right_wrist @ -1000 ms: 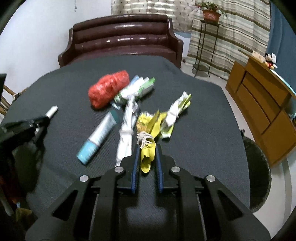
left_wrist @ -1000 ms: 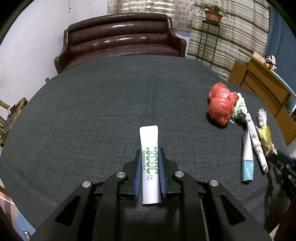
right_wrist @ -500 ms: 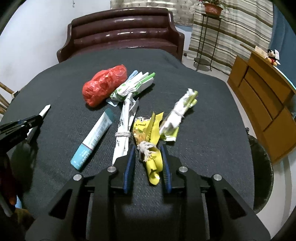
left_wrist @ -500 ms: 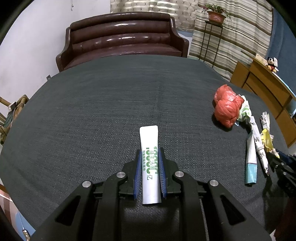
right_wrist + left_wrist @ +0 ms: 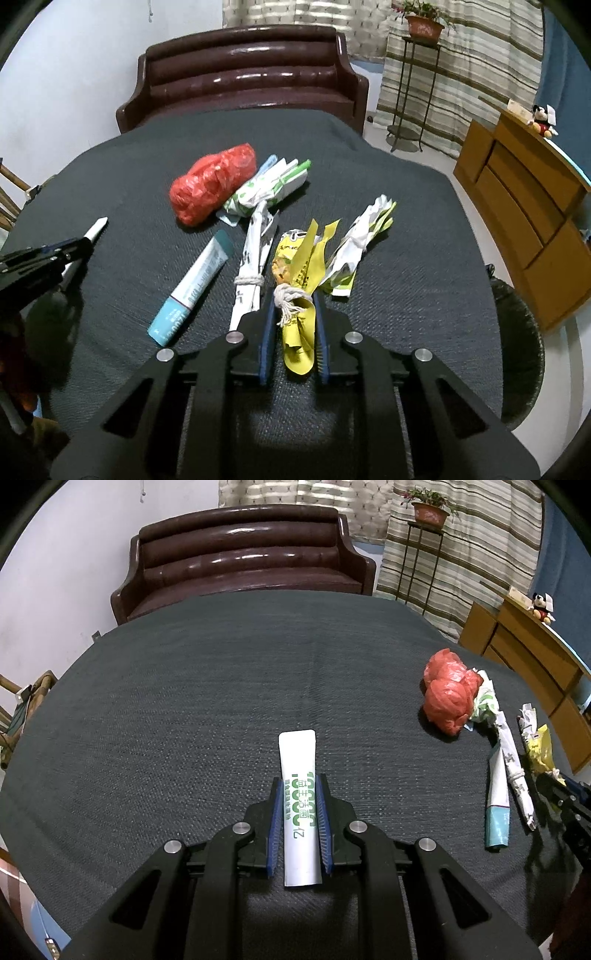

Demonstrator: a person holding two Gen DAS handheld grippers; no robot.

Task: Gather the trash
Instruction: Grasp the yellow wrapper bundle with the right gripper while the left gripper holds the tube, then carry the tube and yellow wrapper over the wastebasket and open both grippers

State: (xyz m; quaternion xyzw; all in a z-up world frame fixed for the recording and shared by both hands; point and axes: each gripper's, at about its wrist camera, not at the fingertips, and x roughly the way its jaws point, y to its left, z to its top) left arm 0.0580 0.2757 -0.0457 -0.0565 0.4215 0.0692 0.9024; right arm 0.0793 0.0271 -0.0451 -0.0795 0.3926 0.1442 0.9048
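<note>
White tube [image 5: 299, 805]: long axis runs straight away from the left wrist camera, flat crimped end pointing toward the sofa [image 5: 240, 557].
Left tongs [image 5: 298, 786]: clamped on the white tube, both blue pads against its sides, above the dark surface [image 5: 184, 701].
Yellow wrapper [image 5: 299, 288]: string-tied, lying lengthwise away from the camera, among the litter on the surface.
Right tongs [image 5: 293, 306]: narrowly parted, straddling the yellow wrapper; whether the pads press it, I cannot tell.
</note>
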